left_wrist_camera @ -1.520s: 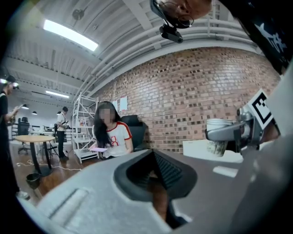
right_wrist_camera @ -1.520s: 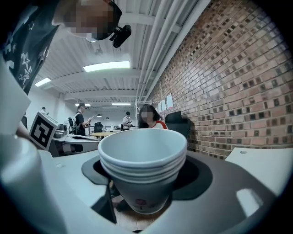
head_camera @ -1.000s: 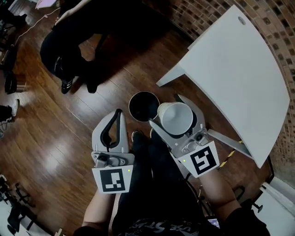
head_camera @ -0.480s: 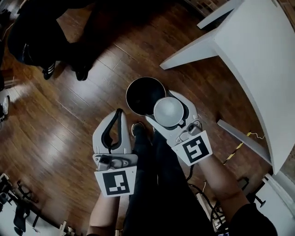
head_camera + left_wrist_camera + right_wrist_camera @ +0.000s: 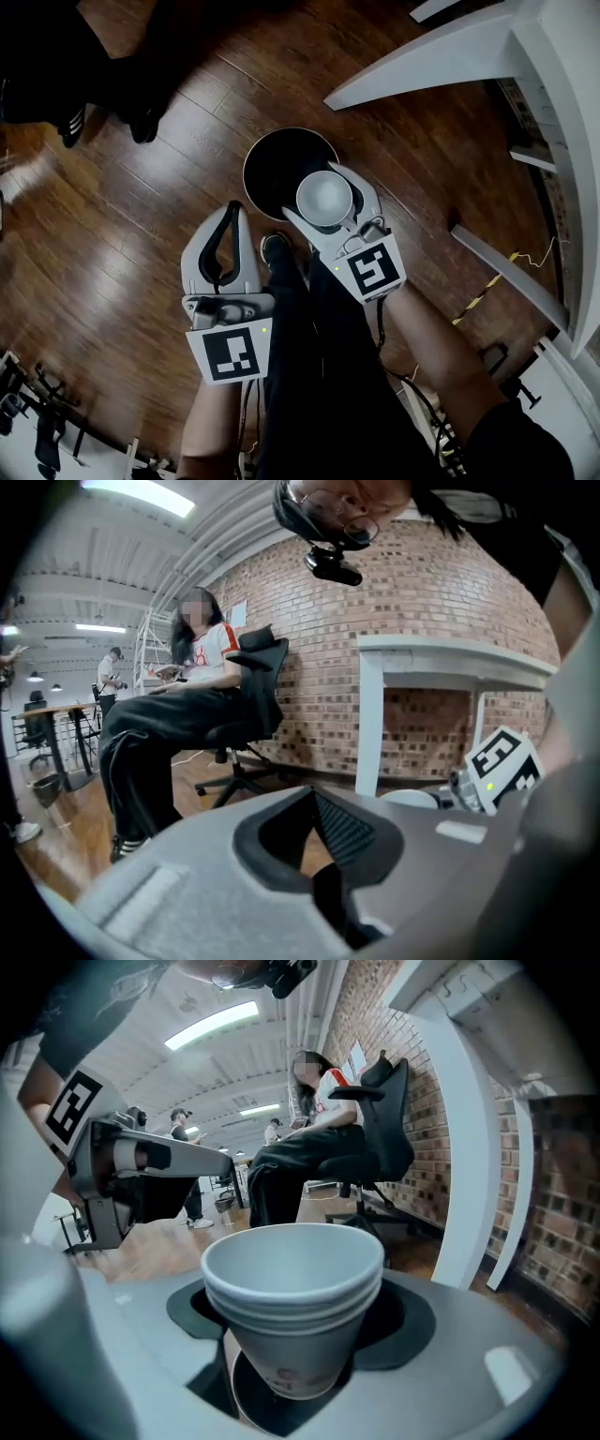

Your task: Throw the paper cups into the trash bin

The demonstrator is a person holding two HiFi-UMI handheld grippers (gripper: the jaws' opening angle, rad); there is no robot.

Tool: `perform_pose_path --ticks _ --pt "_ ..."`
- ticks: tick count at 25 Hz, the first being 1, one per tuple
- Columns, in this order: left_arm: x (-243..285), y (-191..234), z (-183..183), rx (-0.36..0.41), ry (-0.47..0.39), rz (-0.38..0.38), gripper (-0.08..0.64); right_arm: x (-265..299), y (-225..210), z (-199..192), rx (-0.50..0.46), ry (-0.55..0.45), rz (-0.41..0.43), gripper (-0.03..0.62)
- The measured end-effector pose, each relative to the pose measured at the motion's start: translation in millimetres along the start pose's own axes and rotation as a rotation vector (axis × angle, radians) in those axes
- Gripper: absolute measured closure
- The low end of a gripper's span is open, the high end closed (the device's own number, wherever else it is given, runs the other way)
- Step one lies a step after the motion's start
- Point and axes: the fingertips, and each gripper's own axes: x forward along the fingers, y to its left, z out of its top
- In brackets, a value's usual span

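Dark brown wood floor [image 5: 112,216] all round. Nearest: the wearer's legs in black trousers [image 5: 319,375], down the middle of the head view. Left claw [image 5: 234,206] is just L of them, jaws shut tight w/ nothing btwn them. Right claw [image 5: 317,192] is a bit further out. Its jaws stand wide & press on both sides of a stack of white paper cups [image 5: 292,1297]. Cups are upright, mouths up; three rims show, one inside the next. They hang over the near R edge of the round black trash bin [image 5: 274,167] on the floor, not in it yet. Past the bin: big white desk [image 5: 553,84], top R. Far off, a person in black trousers [image 5: 178,714] sits on a black office chair [image 5: 258,667] by a red brick wall [image 5: 422,602].
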Motion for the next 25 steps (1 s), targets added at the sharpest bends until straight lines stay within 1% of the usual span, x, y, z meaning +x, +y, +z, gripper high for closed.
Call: perform_pose_path --ticks 3,7,15,20,23,25 --pt "6.4 -1.3 -14.6 -0.021 0.02 0.011 0.555 10.8 -3.6 -21.1 0.026 0.016 -0.011 0.238" --pt "9.6 -1.7 -25.1 -0.025 0.041 0.003 0.555 20.0 -3.8 -38.7 0.004 0.036 -0.023 0.238" --pt "12.8 3.3 -29.4 -0.038 0.038 0.021 0.555 31.0 -3.3 -62.6 0.007 0.097 -0.03 0.235" --pt "13.4 -5.5 -36.2 -0.048 0.048 0.016 0.555 33.7 -1.7 -78.2 0.05 0.132 -0.013 0.23" --pt "13.0 -9.9 -42.1 -0.05 0.059 0.014 0.555 36.2 0.3 -91.4 0.079 0.161 0.009 0.192" --pt "12.0 -11.5 -45.4 -0.055 0.064 0.017 0.555 37.0 1.1 -100.9 0.09 0.184 0.016 0.189"
